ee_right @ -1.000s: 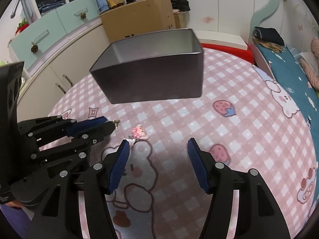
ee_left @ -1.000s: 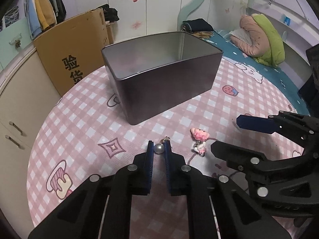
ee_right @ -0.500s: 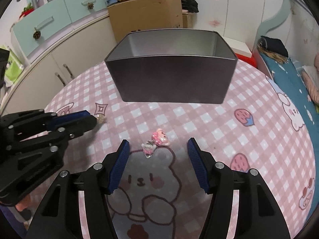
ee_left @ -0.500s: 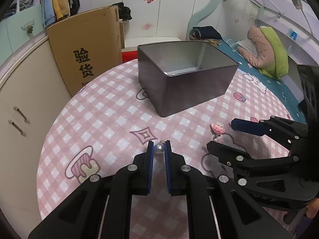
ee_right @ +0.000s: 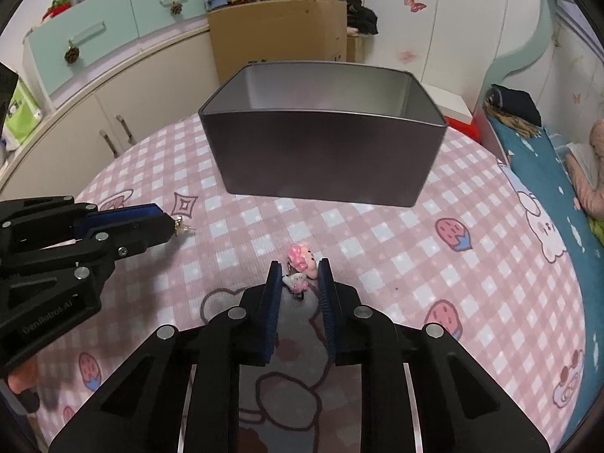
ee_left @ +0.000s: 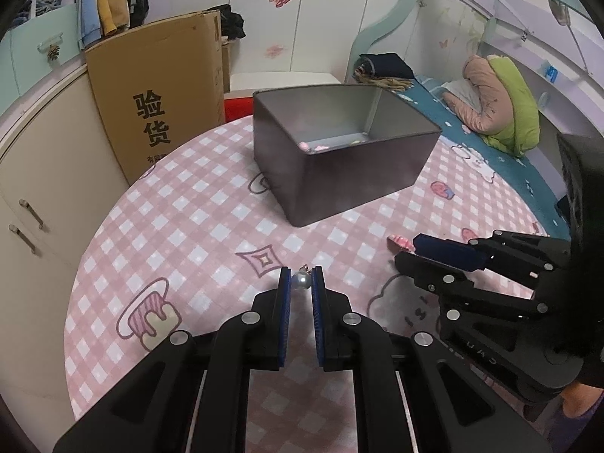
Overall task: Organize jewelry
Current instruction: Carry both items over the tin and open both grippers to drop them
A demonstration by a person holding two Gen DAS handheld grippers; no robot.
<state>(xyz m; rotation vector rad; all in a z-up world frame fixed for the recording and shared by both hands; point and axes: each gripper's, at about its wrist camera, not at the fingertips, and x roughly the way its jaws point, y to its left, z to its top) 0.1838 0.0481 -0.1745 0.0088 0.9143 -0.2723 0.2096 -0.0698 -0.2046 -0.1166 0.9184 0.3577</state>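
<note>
Our left tongs [ee_left: 301,283] pinch the pearl [ee_left: 301,281] at the middle of the frame. Our right tongs [ee_right: 300,277] have just closed on the pink charm [ee_right: 301,264], low on the counter [ee_right: 377,234]. The tin [ee_right: 321,158] above already holds some bits; these two must go in.

A round pearl earring [ee_left: 301,281] with a small gold hook sits pinched between blue fingers [ee_left: 285,294], just above the pink checked tabletop [ee_left: 196,226]. The pink-and-white cat charm [ee_right: 300,270] lies flat before the open grey tin [ee_right: 324,158], blue fingers [ee_right: 273,302] flanking it.
</note>
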